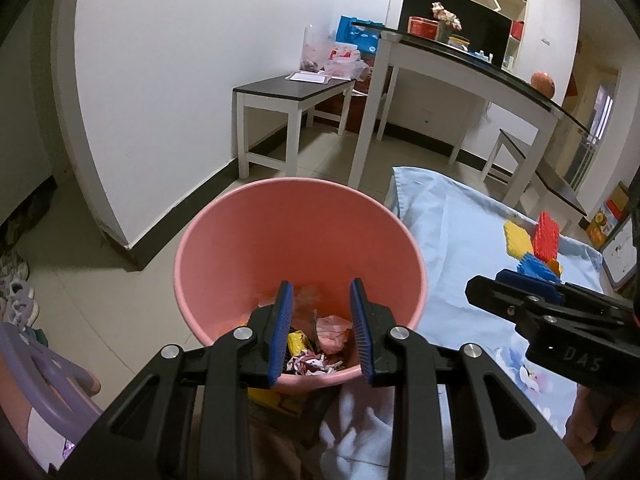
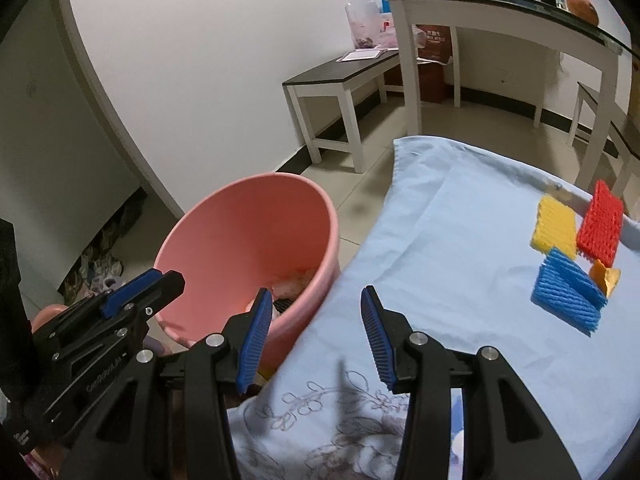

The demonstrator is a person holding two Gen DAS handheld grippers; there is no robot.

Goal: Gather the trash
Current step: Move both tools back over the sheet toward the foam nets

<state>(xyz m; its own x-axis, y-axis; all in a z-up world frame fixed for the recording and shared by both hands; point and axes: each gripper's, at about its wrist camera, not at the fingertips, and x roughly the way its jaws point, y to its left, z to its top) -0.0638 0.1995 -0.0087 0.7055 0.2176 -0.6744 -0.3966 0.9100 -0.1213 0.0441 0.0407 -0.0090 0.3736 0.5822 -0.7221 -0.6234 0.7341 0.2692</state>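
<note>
Both grippers, left [image 1: 322, 320] and right [image 2: 316, 340], stood agape, holding nothing. Foam pieces [image 2: 568, 292] far right looked light, squashy; best pinched across edges.

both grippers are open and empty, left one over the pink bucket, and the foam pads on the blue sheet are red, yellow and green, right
Nearly. The third foam pad is blue, not green, as the right wrist view shows. The rest holds: left gripper over the pink bucket, right gripper open and empty.

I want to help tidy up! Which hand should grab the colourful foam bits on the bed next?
Probably the right gripper. It is open, empty and over the sheet, nearer the foam pieces. The left gripper is open above the pink bin.
</note>
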